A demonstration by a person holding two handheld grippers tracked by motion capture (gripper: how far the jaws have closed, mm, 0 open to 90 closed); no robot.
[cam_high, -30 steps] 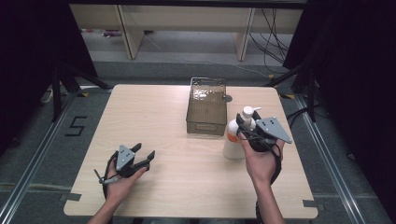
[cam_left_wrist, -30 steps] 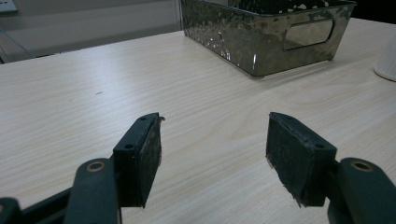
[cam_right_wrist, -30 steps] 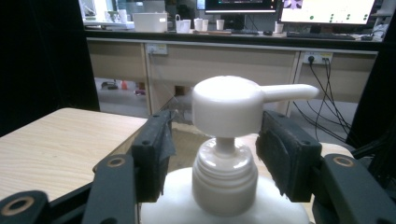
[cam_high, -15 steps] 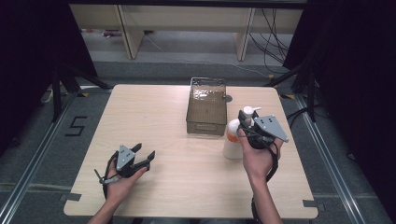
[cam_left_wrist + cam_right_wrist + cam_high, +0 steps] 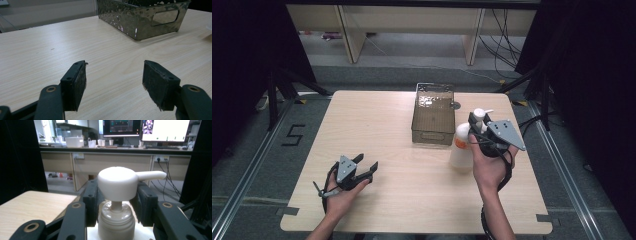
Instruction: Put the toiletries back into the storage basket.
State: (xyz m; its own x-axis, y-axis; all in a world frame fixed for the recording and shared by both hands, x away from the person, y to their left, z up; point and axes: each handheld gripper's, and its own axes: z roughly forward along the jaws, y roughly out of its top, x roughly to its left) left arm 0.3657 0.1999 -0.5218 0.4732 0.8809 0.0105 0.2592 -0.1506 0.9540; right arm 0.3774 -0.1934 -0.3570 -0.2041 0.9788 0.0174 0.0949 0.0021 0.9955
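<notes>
There is one white pump bottle (image 5: pixel 461 147) at about 3 o'clock on the table (image 5: pixel 377 120). One metal basket (image 5: pixel 432 120) sits at 12 o'clock. Two grippers rest at 7 and 4 o'clock: the left gripper (image 5: pixel 364 167) and the right gripper (image 5: pixel 476 129).

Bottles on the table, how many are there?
1. The white pump bottle stands near the table's right side, beside the metal basket, with the right gripper around its pump head. Anything lying inside the basket could be hidden.
</notes>
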